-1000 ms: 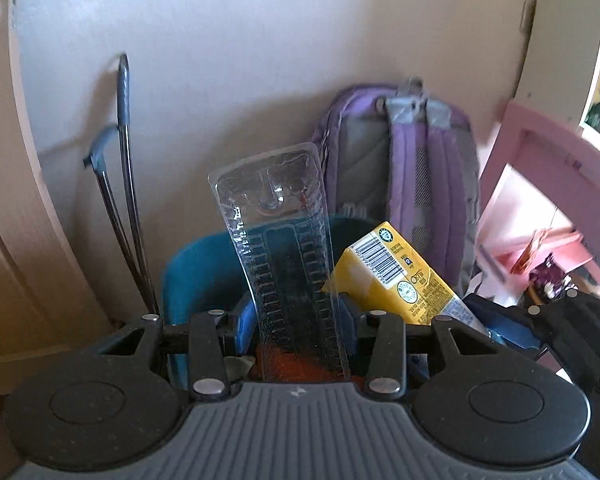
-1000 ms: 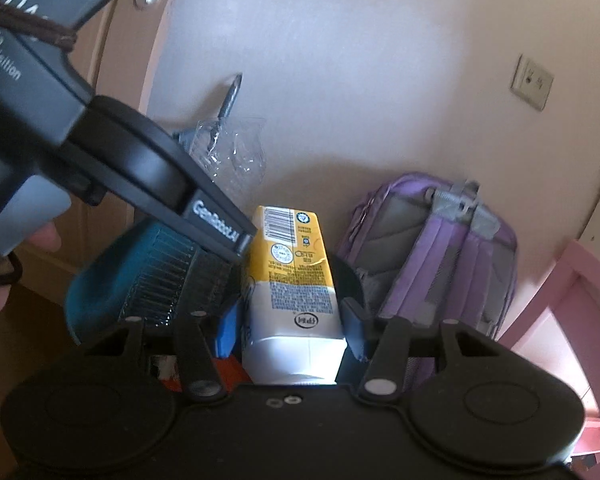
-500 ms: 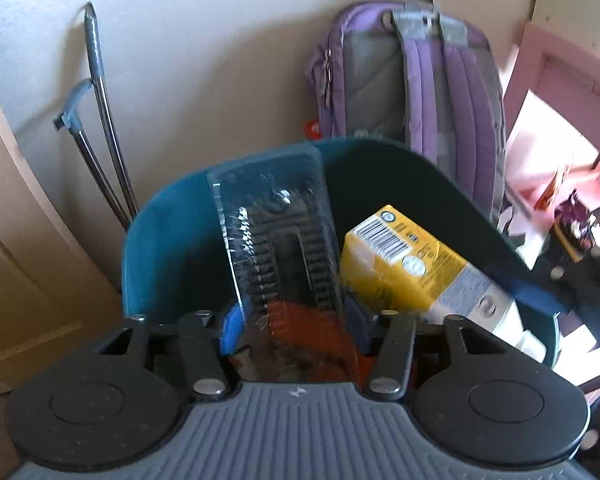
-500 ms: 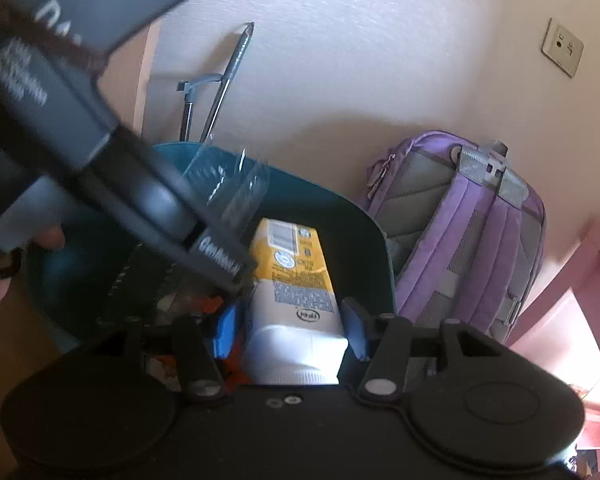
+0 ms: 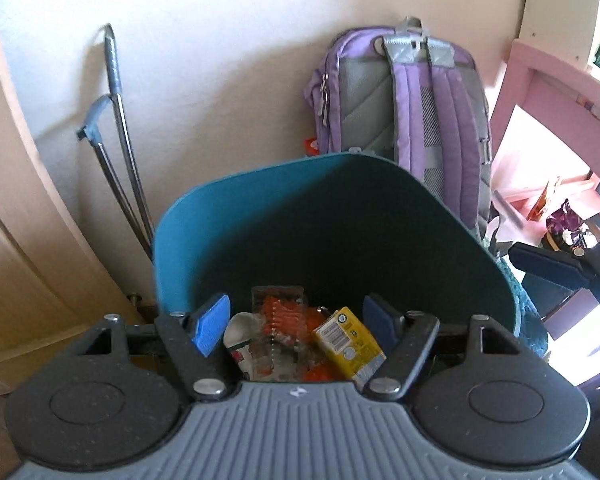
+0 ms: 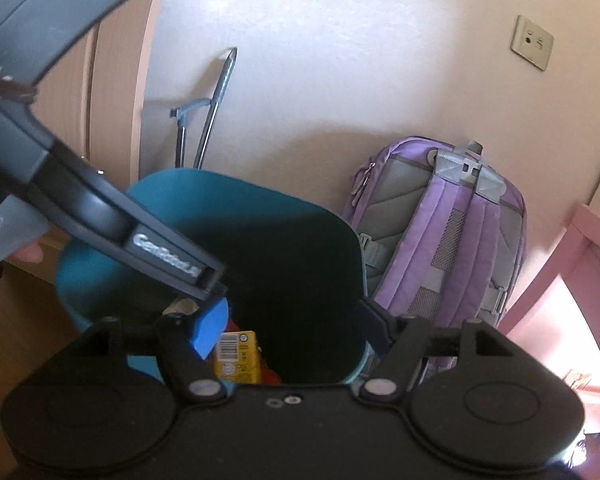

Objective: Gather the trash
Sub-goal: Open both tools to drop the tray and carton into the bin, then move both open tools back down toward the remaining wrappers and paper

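Teal bin held a yellow carton and clear plastic tray. Both the left gripper and right gripper hung over it, spread wide and empty.

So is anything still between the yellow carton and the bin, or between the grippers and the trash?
Nothing visible: the yellow carton and clear plastic tray already lie inside the teal bin. Left gripper and right gripper hang open above them.
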Action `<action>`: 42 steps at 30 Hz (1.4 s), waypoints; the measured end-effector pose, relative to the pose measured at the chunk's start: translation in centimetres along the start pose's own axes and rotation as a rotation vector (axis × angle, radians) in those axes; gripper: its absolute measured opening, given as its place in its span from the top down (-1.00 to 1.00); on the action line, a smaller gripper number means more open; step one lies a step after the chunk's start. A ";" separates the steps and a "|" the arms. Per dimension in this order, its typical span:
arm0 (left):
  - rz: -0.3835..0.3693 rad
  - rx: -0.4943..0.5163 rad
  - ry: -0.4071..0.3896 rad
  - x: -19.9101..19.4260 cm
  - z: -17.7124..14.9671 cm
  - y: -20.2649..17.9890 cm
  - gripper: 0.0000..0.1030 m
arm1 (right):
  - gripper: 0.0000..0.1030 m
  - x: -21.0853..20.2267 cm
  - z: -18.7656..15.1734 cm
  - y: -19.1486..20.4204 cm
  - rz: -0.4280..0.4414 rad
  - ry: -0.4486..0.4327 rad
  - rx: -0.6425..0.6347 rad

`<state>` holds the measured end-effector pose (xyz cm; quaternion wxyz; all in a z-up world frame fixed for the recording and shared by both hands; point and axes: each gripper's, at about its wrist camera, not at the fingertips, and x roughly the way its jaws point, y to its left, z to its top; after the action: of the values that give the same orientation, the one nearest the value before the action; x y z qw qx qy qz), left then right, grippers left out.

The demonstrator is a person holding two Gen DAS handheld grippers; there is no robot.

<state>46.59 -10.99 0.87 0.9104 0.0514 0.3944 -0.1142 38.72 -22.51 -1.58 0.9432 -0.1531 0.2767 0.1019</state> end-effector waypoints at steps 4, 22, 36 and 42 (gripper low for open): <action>0.002 0.006 -0.033 -3.1 -0.5 0.2 -0.43 | -0.47 -2.4 0.2 0.0 0.008 -0.017 0.010; -0.027 0.000 -0.113 -14.4 -7.3 4.0 -0.56 | -0.83 -11.7 -1.5 4.5 0.121 -0.074 0.004; -0.072 -0.091 -0.068 -15.4 -18.2 10.5 -0.79 | -0.96 -11.9 -7.4 9.5 0.287 -0.003 -0.003; -0.058 -0.192 -0.026 -11.3 -23.8 14.4 -0.99 | -0.96 -8.5 -12.5 13.3 0.354 0.068 -0.049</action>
<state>25.90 9.24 -7.07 0.9125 -0.0489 0.3930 -0.1030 21.93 -15.34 -9.96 0.8965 -0.1280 0.3287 0.2679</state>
